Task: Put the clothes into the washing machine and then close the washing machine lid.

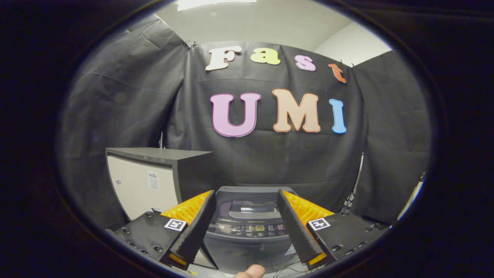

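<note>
Gripper (246, 222) held wide open with nothing in it, fingers (193, 231) spread apart, grey washing machine (247, 239) seen between them and just ahead, lid shut, white cabinet (142, 185) beyond the left finger, fingertip (251, 271) poking up close below the fingers.

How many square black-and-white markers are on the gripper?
2: one marker on the left finger base, one marker on the right. The open gripper frames the washing machine. Others may be hidden.
</note>
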Demonstrator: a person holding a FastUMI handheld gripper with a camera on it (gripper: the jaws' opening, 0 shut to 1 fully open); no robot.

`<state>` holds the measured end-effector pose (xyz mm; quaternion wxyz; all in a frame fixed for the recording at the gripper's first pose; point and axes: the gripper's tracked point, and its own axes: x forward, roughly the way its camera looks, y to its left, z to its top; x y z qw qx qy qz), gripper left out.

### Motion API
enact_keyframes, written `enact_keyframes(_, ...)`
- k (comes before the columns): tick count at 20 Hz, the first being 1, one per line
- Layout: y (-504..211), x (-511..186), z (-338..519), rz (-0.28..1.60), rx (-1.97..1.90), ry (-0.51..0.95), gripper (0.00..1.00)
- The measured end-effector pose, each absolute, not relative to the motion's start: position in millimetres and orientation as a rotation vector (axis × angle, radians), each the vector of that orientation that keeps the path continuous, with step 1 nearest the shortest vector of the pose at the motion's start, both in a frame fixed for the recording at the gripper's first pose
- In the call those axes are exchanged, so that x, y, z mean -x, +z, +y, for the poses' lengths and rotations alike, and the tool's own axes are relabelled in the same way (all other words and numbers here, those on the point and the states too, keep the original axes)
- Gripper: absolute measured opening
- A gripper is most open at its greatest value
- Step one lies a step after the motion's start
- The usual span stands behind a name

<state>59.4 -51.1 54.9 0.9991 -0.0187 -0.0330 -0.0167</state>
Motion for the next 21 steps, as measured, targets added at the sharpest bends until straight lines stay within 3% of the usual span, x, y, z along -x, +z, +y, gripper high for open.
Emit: enact_keyframes(21,57.1,-52.6,-75.0,-0.124,0.045,-0.065,0.98)
